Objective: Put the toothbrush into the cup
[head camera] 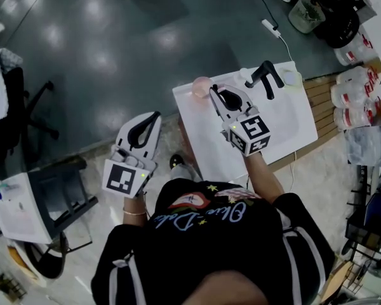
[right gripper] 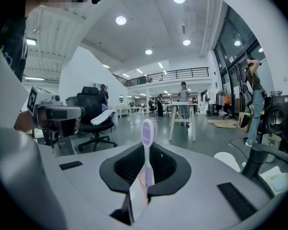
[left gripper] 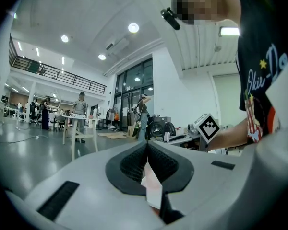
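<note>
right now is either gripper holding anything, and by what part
The right gripper holds the toothbrush by its handle, brush head past the jaws. The left gripper is shut, empty.

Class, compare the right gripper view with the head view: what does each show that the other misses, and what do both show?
Right gripper view only: the purple toothbrush, bristles up, clamped in the right gripper. Head view only: the pink cup at a corner of the white sink. Both: the black faucet.
</note>
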### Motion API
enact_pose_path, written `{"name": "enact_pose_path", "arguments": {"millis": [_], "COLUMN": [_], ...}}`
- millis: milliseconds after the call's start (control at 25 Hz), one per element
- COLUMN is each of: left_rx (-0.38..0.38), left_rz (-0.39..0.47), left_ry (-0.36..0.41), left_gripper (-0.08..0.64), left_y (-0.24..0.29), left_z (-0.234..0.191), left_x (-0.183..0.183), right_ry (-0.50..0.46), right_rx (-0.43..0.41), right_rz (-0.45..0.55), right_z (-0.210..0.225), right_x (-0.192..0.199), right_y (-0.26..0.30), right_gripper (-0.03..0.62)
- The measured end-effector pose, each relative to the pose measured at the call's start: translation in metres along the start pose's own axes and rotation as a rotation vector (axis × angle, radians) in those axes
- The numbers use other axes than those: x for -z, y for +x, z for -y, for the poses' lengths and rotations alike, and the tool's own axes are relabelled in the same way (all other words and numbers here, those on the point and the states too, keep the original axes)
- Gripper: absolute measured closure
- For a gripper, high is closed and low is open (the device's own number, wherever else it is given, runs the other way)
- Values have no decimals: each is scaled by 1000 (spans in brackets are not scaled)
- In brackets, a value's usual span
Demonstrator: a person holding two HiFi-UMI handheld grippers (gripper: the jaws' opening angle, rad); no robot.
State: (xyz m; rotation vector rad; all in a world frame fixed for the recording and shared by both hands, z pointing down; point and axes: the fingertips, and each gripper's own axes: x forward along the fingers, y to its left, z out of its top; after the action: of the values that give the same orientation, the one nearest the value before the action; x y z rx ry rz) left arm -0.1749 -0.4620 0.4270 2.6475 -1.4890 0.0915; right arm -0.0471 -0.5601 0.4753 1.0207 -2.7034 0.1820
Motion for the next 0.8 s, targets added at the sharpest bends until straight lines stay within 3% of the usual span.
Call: {"name": "enact_pose_path", "arguments": {"millis": [480,800], "left_rx": [-29,-60], "left_rz": [6,3], "left_ry": [-17,-29], "left_gripper": [560,560], "left_y": [-3,-12], "left_z": [-14,-22], "left_x": [6,10], "right_ry": [-14,-30], "right_rx": [-17,-47], "right_rz": [-126,-132], "right_z": [4,0], "right_x": [40,39], "right_y": [35,58], "right_gripper": [569,569]}}
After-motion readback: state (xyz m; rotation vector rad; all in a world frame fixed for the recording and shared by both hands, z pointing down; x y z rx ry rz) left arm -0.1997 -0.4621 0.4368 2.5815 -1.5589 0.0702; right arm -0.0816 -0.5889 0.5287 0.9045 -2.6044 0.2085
